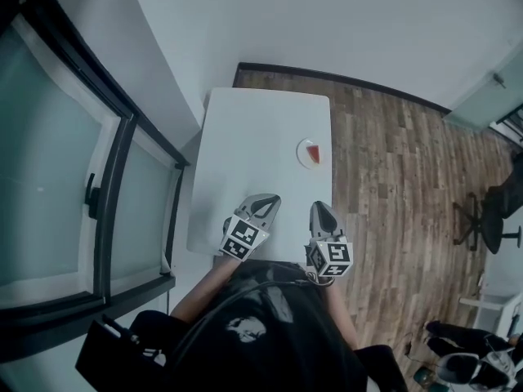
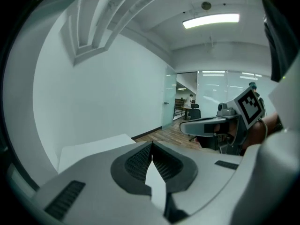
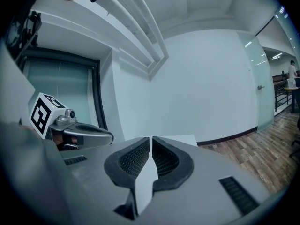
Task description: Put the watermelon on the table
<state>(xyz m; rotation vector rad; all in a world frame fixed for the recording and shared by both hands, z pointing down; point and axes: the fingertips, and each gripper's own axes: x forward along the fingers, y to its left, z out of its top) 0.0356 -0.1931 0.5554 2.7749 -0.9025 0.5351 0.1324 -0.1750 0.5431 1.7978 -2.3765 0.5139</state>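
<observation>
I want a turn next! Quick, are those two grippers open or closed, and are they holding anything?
Left gripper: jaws closed, holding nothing.
Right gripper: jaws closed, holding nothing.

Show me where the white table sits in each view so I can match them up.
Head view: the table lies near the centre of the picture.
Left gripper view: the table is a pale slab at lower left, beyond the jaws.
Right gripper view: the table is a thin white strip just past the jaw tips.
Shared landmark: the wood floor, right of the table in all three.
</observation>
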